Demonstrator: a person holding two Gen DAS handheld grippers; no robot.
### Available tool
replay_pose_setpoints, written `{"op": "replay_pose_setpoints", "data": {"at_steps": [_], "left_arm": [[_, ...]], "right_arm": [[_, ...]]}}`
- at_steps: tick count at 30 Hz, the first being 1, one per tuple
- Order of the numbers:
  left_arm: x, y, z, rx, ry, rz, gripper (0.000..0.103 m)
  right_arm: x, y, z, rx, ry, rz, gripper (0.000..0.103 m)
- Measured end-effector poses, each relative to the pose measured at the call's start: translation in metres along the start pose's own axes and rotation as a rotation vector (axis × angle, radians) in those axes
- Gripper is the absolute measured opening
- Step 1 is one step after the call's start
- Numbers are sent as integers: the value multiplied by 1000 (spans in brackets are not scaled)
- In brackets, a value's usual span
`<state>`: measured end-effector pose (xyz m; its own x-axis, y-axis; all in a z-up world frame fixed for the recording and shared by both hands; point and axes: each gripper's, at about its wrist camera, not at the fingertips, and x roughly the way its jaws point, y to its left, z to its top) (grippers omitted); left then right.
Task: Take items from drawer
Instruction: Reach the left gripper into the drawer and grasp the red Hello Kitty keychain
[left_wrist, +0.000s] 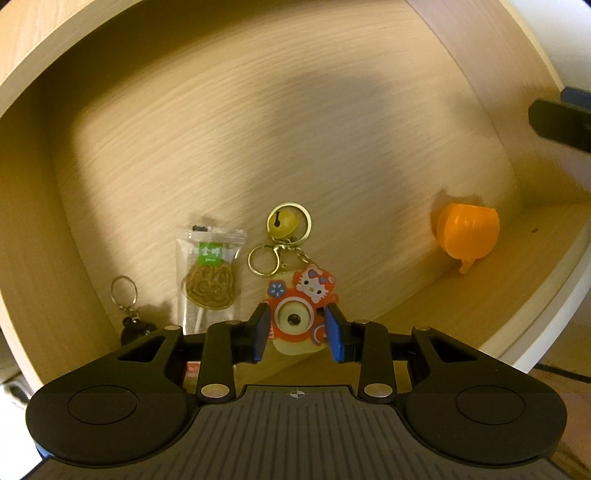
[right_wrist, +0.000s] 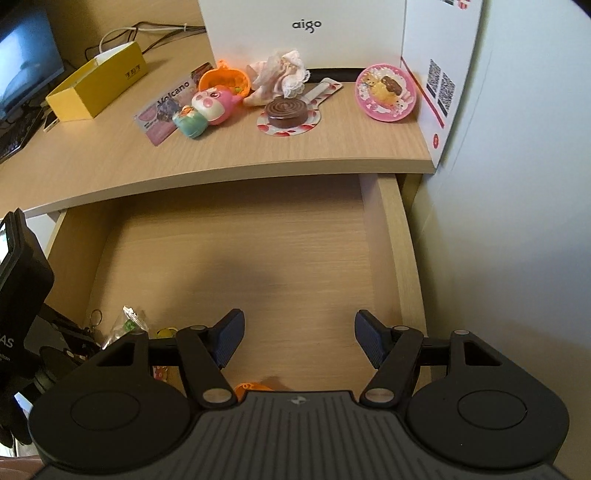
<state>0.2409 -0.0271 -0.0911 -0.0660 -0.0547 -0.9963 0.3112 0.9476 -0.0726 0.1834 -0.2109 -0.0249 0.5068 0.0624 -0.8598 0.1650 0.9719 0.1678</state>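
The drawer (left_wrist: 258, 129) stands pulled out below the desktop (right_wrist: 221, 155). The left gripper (left_wrist: 297, 328) points down into it, its blue pads flanking a red camera charm (left_wrist: 295, 317) lying on the drawer floor; whether the pads press on the charm cannot be told. Just beside the charm lie a bell (left_wrist: 282, 223) on key rings, a wrapped lollipop (left_wrist: 208, 273) and a black keychain (left_wrist: 129, 314). An orange toy (left_wrist: 467, 232) sits well apart, against the drawer wall. The right gripper (right_wrist: 299, 341) hovers over bare drawer floor, released, jaws apart and holding nothing.
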Motion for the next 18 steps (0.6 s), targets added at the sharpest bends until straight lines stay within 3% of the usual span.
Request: {"op": "replay_pose_setpoints", "data": {"at_steps": [3, 5, 9, 13, 15, 16, 18], "left_arm": [[0, 4, -1, -18, -5, -25, 46], [1, 8, -2, -49, -2, -87, 50], [4, 6, 0, -92, -16, -172, 49], [2, -1, 0, -62, -43, -104, 42], [7, -3, -2, -27, -31, -36, 47], [9, -2, -2, -26, -29, -33, 49], [9, 3, 0, -53, -27, -77, 43]], "right_arm": [[0, 1, -1, -11, 6, 5, 67], [1, 1, -2, -15, 11, 6, 67], [5, 1, -4, -15, 29, 14, 67], [6, 0, -5, -10, 35, 10, 67], [6, -1, -5, -7, 36, 7, 67], [6, -1, -6, -6, 37, 6, 67], [7, -1, -6, -6, 39, 3, 67]]}}
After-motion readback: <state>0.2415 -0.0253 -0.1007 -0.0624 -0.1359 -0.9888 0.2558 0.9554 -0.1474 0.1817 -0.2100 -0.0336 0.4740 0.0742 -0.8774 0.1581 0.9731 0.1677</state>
